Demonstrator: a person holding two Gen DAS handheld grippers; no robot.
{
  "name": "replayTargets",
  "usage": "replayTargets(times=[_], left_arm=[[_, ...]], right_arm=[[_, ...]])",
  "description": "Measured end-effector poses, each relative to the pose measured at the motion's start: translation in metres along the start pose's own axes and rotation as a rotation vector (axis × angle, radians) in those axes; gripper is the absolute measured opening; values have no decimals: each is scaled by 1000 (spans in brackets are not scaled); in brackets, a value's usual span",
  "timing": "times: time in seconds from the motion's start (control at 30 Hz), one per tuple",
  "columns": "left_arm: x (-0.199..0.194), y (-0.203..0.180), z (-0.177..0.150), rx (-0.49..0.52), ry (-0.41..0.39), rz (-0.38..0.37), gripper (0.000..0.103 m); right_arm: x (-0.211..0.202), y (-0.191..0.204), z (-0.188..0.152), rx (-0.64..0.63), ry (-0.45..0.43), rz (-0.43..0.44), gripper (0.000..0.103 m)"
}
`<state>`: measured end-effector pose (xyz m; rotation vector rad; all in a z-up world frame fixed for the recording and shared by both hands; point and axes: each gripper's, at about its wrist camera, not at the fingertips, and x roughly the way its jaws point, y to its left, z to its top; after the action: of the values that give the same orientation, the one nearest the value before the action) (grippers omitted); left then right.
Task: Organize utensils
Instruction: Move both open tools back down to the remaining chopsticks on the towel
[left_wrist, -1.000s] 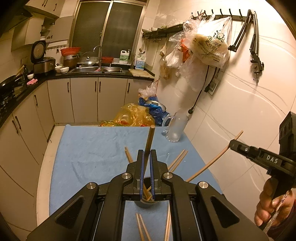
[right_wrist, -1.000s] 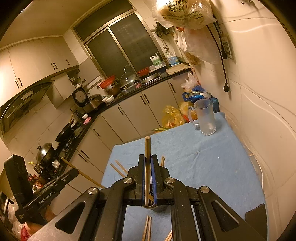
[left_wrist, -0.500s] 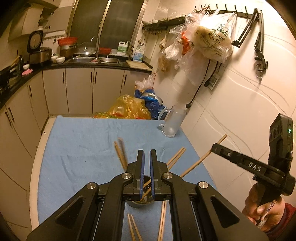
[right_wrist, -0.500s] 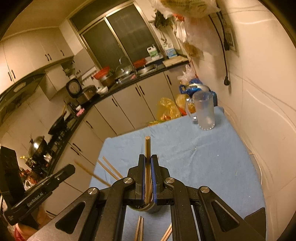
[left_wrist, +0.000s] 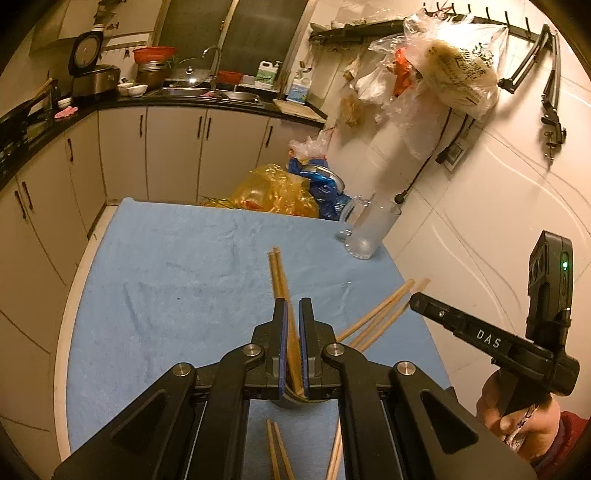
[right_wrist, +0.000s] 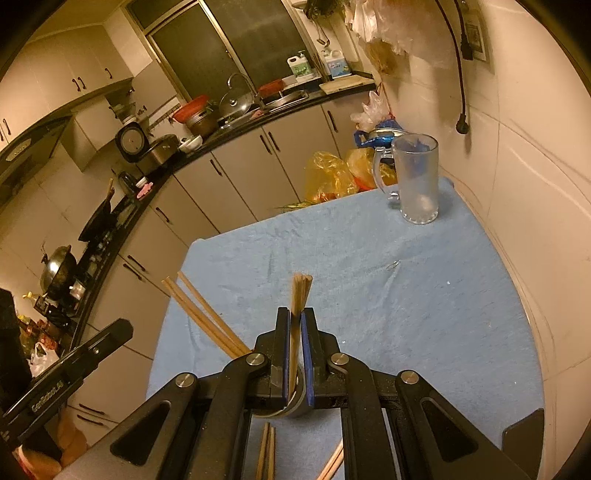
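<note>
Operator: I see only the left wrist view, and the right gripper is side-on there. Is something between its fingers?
Observer: Yes. In the right wrist view, the right gripper is closed on a chopstick that runs down into the cup.
Operator: Two chopsticks show in my own gap. Do I grip them?
Observer: It seems not. Seen from the right wrist, the left gripper ends to the left of the two leaning chopsticks, apart from them.
</note>
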<state>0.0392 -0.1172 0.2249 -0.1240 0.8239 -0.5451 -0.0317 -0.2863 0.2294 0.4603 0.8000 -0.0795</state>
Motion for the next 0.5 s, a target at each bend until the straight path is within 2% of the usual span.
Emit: replayTargets(times=[0.13,0.3,0.47,0.5], left_arm=[[0,8,-5,-28,13,3,6],[-3,25,-21,-67,32,12,7],[-1,37,-47,-102,73,13,9],[0,39,-56,-106,89,11,9]], right_arm=[[0,0,3,-16,-4,-10,19],[-17,-9,2,2,-30,-11,20],[-31,-32,-16,44,-10,-49,36],[-31,-39,-25,58,10,-66,37]])
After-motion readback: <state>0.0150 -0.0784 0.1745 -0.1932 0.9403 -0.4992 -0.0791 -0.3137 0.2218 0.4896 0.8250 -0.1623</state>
